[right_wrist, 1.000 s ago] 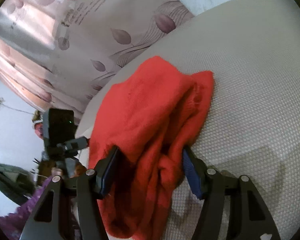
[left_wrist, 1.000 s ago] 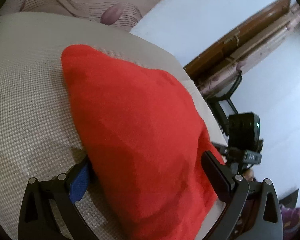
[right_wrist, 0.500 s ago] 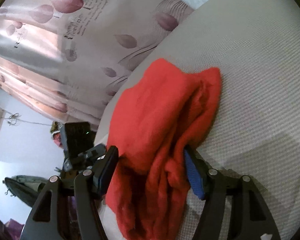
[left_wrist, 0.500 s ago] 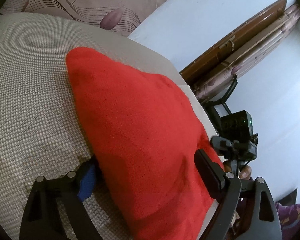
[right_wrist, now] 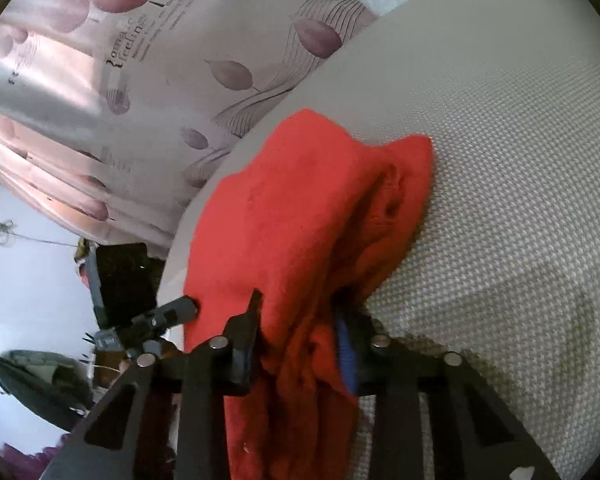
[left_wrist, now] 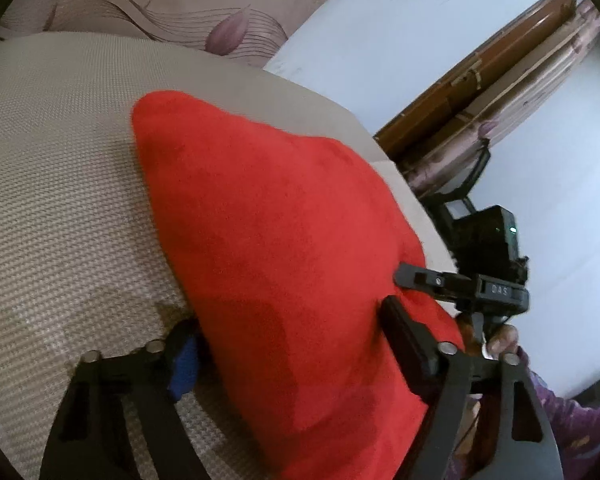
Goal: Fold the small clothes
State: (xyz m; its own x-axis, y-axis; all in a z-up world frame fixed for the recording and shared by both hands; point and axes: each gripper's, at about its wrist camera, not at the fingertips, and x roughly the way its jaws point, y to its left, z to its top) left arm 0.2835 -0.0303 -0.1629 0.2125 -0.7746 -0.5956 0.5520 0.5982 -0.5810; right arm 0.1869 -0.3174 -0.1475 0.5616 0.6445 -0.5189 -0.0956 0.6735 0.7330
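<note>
1. The red garment (left_wrist: 284, 264) lies on the woven desk (left_wrist: 60, 200), its near edge lifted, likely for a fold.
2. Left gripper (left_wrist: 296, 356) fingers straddle that edge, seemingly clamped on it.
3. Right gripper (right_wrist: 300, 340) fingers pinch bunched cloth, sharing the load.

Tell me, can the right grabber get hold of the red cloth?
Probably yes. The right gripper already has the red cloth bunched between its two fingers, and nothing blocks it on the beige surface.
</note>
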